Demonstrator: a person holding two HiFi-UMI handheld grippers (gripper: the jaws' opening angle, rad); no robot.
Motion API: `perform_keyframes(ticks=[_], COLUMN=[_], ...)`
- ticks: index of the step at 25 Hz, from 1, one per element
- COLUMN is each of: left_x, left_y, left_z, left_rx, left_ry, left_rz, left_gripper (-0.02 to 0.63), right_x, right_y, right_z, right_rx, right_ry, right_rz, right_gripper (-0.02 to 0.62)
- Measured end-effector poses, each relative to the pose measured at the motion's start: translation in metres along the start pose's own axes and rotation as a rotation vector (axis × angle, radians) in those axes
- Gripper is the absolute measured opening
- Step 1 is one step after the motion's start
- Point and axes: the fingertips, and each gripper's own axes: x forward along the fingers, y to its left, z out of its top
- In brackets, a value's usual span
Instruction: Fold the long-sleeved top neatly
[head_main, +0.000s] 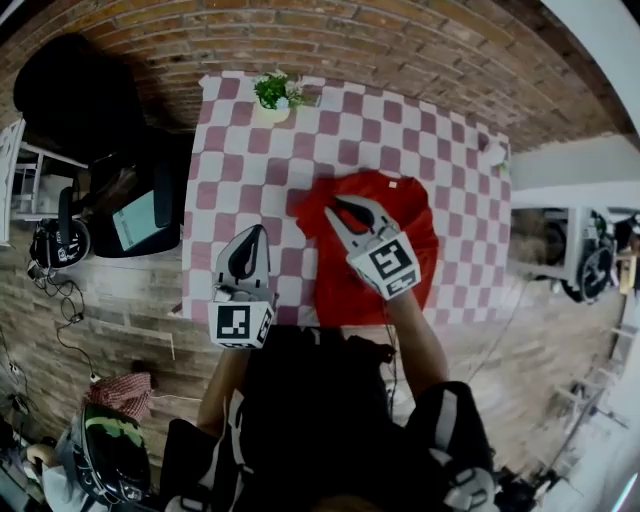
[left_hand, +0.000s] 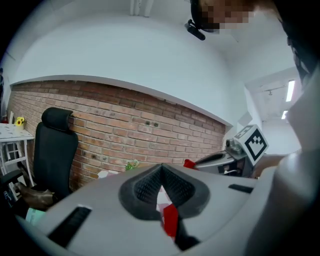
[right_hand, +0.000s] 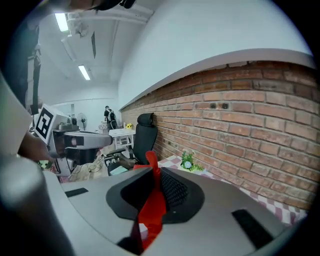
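Observation:
The red long-sleeved top (head_main: 345, 282) lies bunched on the right half of the checked table (head_main: 240, 150). My right gripper (head_main: 338, 203) hovers over it, shut on a fold of the red fabric. In the right gripper view the red cloth (right_hand: 152, 205) runs up between the dark pads and sticks out past the tips of that gripper (right_hand: 152, 172). My left gripper (head_main: 262, 232) is over the bare checks, left of the top, with its jaws shut. In the left gripper view this gripper (left_hand: 161, 172) shows only a sliver of red and checks through the slit below the pads, and the right gripper (left_hand: 200, 161) is at the right with red at its tip.
A small potted plant (head_main: 275, 92) stands at the table's far edge. A black office chair (head_main: 70, 85) and a white shelf (head_main: 20, 180) are to the left, before a brick wall (left_hand: 125, 130). A helmet (head_main: 105, 455) lies on the floor at lower left.

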Motion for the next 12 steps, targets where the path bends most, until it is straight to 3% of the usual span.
perform_keyframes(ticks=[12], left_x=[0.017], left_y=[-0.133], left_z=[-0.005], left_rx=[0.075], left_ry=[0.01], left_rz=[-0.171], left_gripper=[0.006], right_x=[-0.159], right_y=[-0.03], right_z=[-0.063], right_rx=[0.085], right_ry=[-0.038], right_rz=[-0.192], right_gripper=[0.045])
